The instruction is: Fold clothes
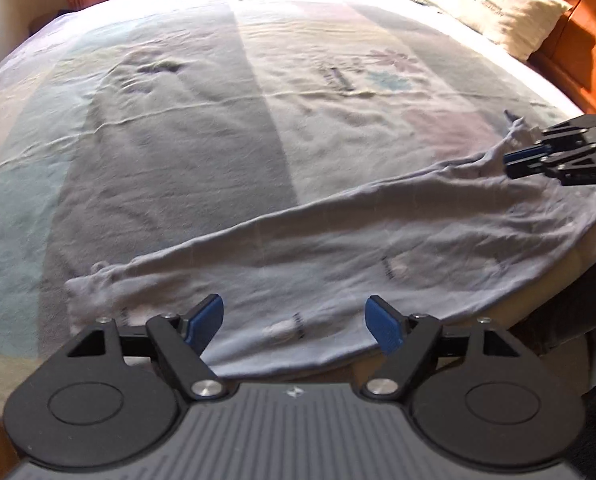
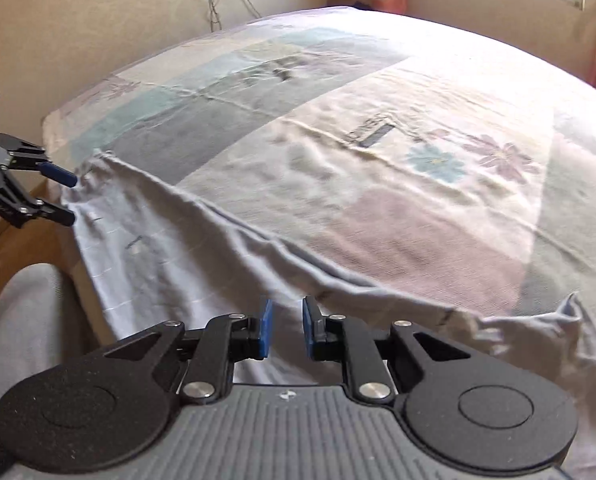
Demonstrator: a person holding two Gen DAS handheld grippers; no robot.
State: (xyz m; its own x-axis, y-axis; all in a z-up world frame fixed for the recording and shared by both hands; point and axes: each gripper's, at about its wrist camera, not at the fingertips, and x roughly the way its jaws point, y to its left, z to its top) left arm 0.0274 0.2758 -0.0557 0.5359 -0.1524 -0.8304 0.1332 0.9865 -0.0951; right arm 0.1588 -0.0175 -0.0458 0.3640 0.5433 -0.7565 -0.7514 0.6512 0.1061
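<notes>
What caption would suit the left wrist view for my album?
Left claw open over a pale garment spread on a patchwork bedspread, right claw at its far end.

— How are the grippers built?
— Both the left gripper [image 1: 294,326] and the right gripper [image 2: 286,330] are made of black linkage arms pinned with silver screws, blue pads [image 1: 383,326] on the fingers, round black discs, and a ribbed grey body marked with a small white logo.
— And clothing?
— Pale grey trousers [image 2: 30,320] are worn.
</notes>
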